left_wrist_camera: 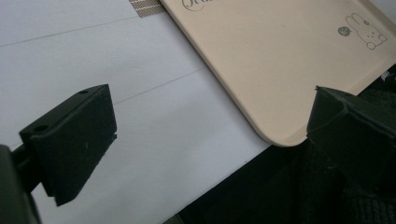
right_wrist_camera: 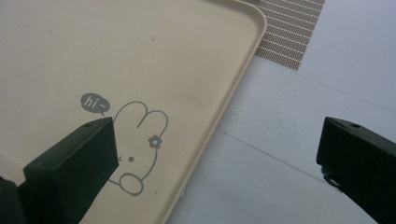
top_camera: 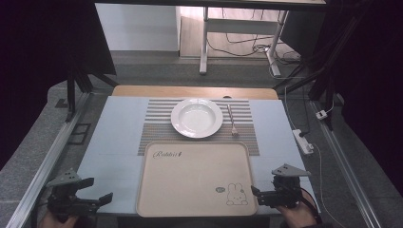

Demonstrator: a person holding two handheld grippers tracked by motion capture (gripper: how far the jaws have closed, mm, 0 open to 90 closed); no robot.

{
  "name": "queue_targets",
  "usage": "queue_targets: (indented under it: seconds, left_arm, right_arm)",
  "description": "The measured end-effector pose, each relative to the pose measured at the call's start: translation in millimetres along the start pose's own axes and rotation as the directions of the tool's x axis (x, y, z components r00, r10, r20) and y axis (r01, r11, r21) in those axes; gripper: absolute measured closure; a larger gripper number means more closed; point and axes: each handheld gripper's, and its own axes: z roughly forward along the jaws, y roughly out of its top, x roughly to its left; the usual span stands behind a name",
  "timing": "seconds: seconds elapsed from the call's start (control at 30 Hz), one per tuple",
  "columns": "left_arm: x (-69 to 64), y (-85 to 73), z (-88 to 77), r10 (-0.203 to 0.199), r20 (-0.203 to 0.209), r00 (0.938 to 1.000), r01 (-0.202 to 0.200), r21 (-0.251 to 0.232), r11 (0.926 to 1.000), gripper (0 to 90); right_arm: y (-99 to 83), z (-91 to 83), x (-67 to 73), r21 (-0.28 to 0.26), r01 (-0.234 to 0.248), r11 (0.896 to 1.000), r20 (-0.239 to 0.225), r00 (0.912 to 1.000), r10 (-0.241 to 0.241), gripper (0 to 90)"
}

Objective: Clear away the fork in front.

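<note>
Beige tray (top_camera: pixel 195 180), long axis front-to-back

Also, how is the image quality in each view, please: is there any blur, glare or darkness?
High view: dark edges, evenly lit table, soft glare on the plate. Left gripper view: tray sharp, jaws softly blurred. Right gripper view: rabbit print crisp, no glare.

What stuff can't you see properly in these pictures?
- Thin metal fork beside the round white plate: too small in the high view to make out its prongs.
- Cursive word on the beige rectangular tray: cut off by the left gripper view's top edge.
- Printed rabbit: partly hidden behind a black jaw in the right gripper view.
</note>
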Motion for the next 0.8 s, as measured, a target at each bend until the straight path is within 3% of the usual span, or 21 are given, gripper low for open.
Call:
queue_targets:
  seconds: [0.17,0.3,0.67,0.8]
  left_arm:
    - [0.2,-0.4,-0.2,-0.003,-0.001,1.0000,0.003,0.000,1.0000,1.7]
    - [-0.1,-0.2,0.0,-0.001,-0.002,1.0000,0.001,0.002,1.0000,1.7]
    - [-0.1,-0.1,0.2,-0.001,-0.005,1.0000,0.001,0.004,1.0000,1.8]
    - [-0.4,0.0,0.5,0.000,-0.008,1.0000,0.000,0.006,1.0000,1.8]
  right_arm:
    - [3.6,5.2,3.2,0.028,0.087,0.996,-0.007,0.9962,-0.087,0.0]
    - [6.9,10.5,8.7,0.043,0.186,0.982,-0.003,0.9825,-0.186,0.0]
    - [14.4,20.2,18.4,0.054,0.258,0.965,-0.004,0.9660,-0.258,0.0]
    - [17.0,25.6,19.4,0.067,0.277,0.959,0.019,0.9603,-0.278,0.0]
